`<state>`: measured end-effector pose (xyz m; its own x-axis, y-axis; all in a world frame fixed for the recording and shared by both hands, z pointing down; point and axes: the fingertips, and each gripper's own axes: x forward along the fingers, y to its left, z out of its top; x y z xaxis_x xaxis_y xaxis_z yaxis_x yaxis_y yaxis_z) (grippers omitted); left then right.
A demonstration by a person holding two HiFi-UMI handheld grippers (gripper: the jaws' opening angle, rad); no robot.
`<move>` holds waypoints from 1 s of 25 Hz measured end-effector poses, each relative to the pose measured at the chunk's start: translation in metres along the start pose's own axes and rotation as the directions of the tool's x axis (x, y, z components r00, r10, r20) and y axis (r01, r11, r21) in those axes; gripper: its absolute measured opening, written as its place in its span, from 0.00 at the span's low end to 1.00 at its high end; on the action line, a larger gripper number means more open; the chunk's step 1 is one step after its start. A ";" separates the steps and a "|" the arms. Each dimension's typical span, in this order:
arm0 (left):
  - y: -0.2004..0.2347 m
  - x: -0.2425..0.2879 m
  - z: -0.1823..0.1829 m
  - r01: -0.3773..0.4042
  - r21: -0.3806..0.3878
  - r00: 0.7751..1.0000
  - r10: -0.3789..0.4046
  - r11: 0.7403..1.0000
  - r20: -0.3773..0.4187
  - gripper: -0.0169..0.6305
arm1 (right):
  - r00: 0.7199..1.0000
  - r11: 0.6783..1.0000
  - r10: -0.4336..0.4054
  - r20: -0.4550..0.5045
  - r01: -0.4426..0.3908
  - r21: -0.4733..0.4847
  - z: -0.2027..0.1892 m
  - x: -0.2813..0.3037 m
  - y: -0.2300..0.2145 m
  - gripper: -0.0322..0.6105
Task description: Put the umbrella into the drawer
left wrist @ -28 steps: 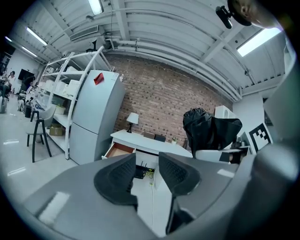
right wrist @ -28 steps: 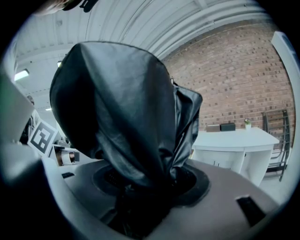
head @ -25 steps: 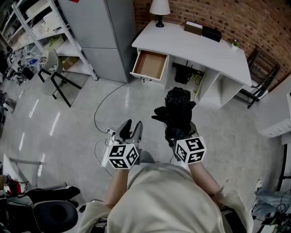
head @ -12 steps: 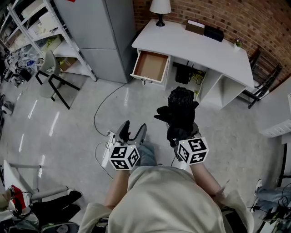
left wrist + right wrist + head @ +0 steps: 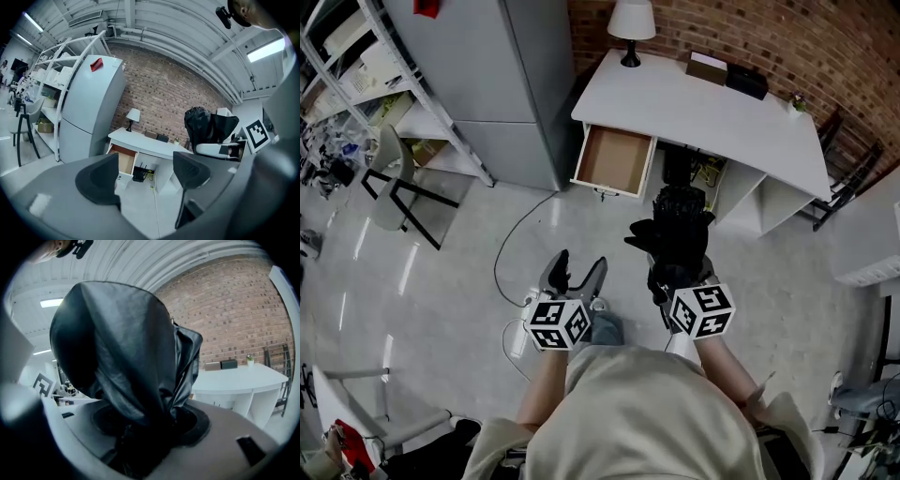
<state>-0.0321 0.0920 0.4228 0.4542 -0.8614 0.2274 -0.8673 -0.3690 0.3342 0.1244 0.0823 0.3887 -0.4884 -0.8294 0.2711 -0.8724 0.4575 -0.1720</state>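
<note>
Head view: the drawer [image 5: 614, 159] stood pulled open under the white surface [image 5: 731, 108], upper centre of frame, and looked empty. The umbrella [image 5: 675, 234] was not yet in it. It sat mid-frame, short of the drawer, pinched at its lower end by the right gripper [image 5: 677, 279]. The left gripper [image 5: 578, 275] carried nothing, and its jaws were opening. Left to do, by my judgement: close the gap and lower the umbrella in. The umbrella was black and folded short, its fabric loose and bunched, one flap sticking out toward frame left.
</note>
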 end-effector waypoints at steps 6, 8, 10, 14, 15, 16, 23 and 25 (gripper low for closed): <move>0.047 0.043 0.034 0.027 0.020 1.000 -0.027 0.999 0.000 0.57 | 0.999 0.999 -0.038 0.017 0.037 0.020 0.025 0.062 -0.007 0.44; 0.063 0.055 0.045 0.039 0.017 0.999 -0.039 0.999 -0.001 0.57 | 0.999 0.998 -0.050 0.019 0.049 0.025 0.032 0.083 -0.007 0.44; 0.076 0.066 0.053 0.054 0.014 0.999 -0.054 0.998 -0.006 0.57 | 0.998 0.998 -0.062 0.018 0.061 0.026 0.037 0.101 -0.006 0.44; 0.101 0.085 0.063 0.079 0.008 0.997 -0.079 0.997 -0.018 0.57 | 0.997 0.996 -0.076 0.015 0.076 0.042 0.042 0.134 -0.006 0.44; 0.106 0.089 0.065 0.083 0.005 0.996 -0.083 0.997 -0.019 0.57 | 0.997 0.996 -0.079 0.014 0.078 0.048 0.043 0.140 -0.007 0.44; 0.112 0.094 0.066 0.087 0.001 0.996 -0.087 0.996 -0.020 0.57 | 0.997 0.995 -0.082 0.012 0.081 0.053 0.043 0.147 -0.008 0.44; 0.144 0.112 0.067 0.086 -0.038 0.996 -0.088 0.996 -0.033 0.57 | 0.995 0.994 -0.099 -0.027 0.100 0.034 0.043 0.179 -0.015 0.44; 0.150 0.115 0.063 0.082 -0.047 0.996 -0.084 0.995 -0.041 0.57 | 0.994 0.994 -0.101 -0.041 0.102 0.040 0.039 0.186 -0.018 0.44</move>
<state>-0.1226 -0.0841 0.4417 0.5336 -0.8121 0.2362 -0.8164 -0.4217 0.3946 0.0505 -0.0927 0.4053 -0.3985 -0.8575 0.3253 -0.9163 0.3572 -0.1811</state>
